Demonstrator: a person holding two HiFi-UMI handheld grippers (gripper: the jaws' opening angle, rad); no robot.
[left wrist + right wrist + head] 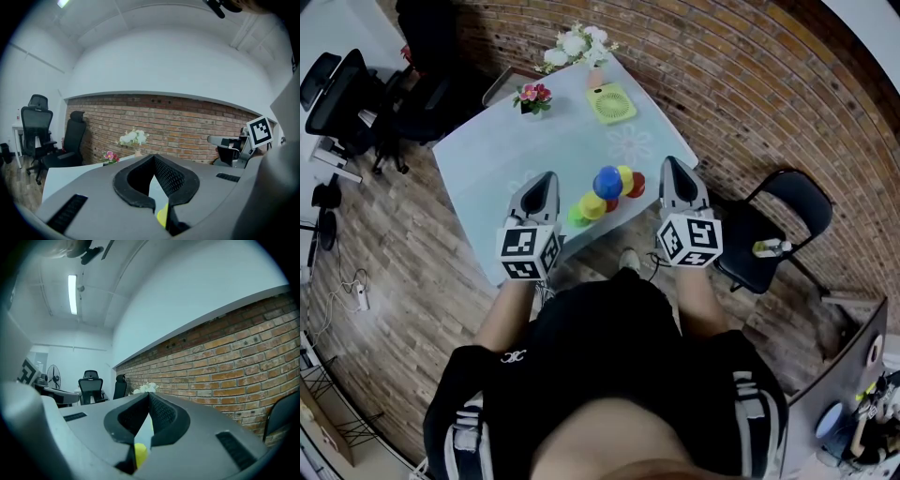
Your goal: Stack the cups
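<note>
your left gripper (549,176) and right gripper (668,161) sit closed, empty; cups (607,192) bunch mid-frame, seemingly not one stack

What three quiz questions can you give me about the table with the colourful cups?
1. Where is the bunch of cups? A: on the table, by its near edge. B: on the chair. C: on the floor.
2. True or false: the right gripper is holding a cup.
3. Fill in: the big flowers at the table's far corner are ____.
Key: 1 A. 2 False; its jaws are shut on nothing. 3 white.
</note>
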